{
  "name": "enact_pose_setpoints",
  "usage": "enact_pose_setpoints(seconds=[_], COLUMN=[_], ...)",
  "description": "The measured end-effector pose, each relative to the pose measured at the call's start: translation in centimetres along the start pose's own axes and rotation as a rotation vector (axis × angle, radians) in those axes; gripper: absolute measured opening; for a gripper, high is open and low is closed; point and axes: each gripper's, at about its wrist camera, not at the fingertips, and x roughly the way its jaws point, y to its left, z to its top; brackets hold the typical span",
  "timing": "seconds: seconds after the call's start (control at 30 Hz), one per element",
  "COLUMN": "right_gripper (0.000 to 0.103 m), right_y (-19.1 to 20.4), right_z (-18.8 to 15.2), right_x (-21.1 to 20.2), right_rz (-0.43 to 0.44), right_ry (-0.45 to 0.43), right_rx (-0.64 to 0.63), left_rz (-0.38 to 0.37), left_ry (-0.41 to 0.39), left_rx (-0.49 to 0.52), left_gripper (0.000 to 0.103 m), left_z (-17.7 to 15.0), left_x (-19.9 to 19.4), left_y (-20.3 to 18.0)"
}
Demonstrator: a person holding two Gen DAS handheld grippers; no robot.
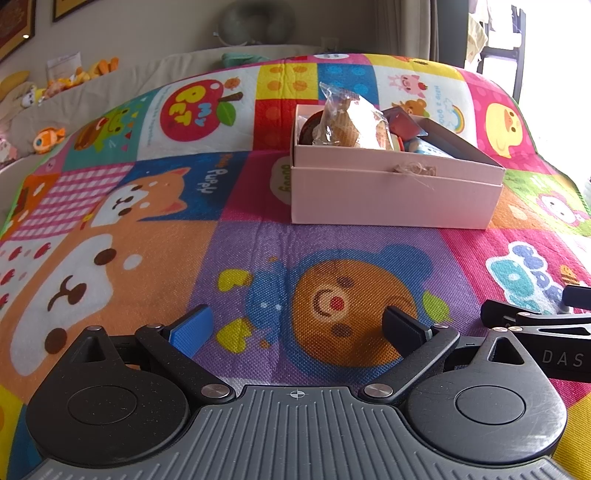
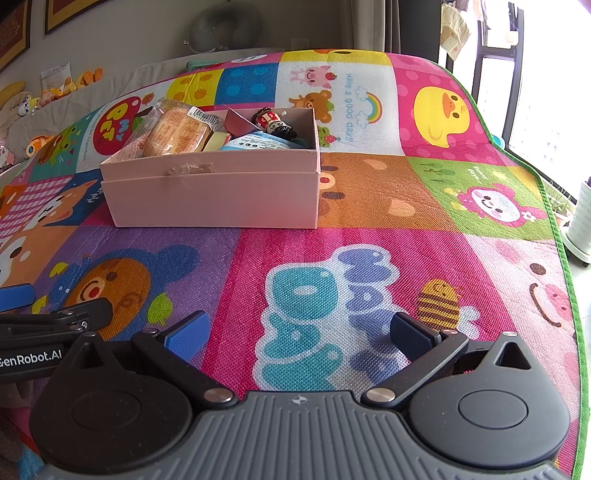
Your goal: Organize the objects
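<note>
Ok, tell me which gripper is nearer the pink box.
Neither clearly; it is too close to call. The left gripper sits in front of the pink box, which lies ahead and slightly right. The right gripper has the box ahead and to its left. Both are open and empty.

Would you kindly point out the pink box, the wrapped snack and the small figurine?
pink box [image 2: 221, 199], right wrist view, front wall.
wrapped snack [image 2: 173, 136], right wrist view, middle of wrapper.
small figurine [image 2: 271, 122], right wrist view, its body.

Home living room: cartoon-print play mat [image 2: 369, 229] spread over the floor, plush toys [image 1: 55, 83] heaped at ten o'clock, framed pictures [image 2: 70, 13] on wall, curtained window [image 2: 546, 74] at two o'clock.
</note>
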Motion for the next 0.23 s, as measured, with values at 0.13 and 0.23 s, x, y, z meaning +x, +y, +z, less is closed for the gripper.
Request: enact_pose_setpoints(seconds=[0.13,0.23], right_gripper=[0.103,0.103], right_y=[0.00,-0.01], right_z=[0.00,0.00], right_x=[0.00,0.00], right_rz=[0.000,0.000], right_ry=[0.000,0.000], right_rx=[0.000,0.000], left_rz=[0.001,0.001], left_ry=[0.000,0.000], left_rx=[0.001,0.000], left_gripper=[0.101,0.101], left_z=[-0.02,-0.03], left_x=[0.01,0.00], left_y=[-0.04,-0.01])
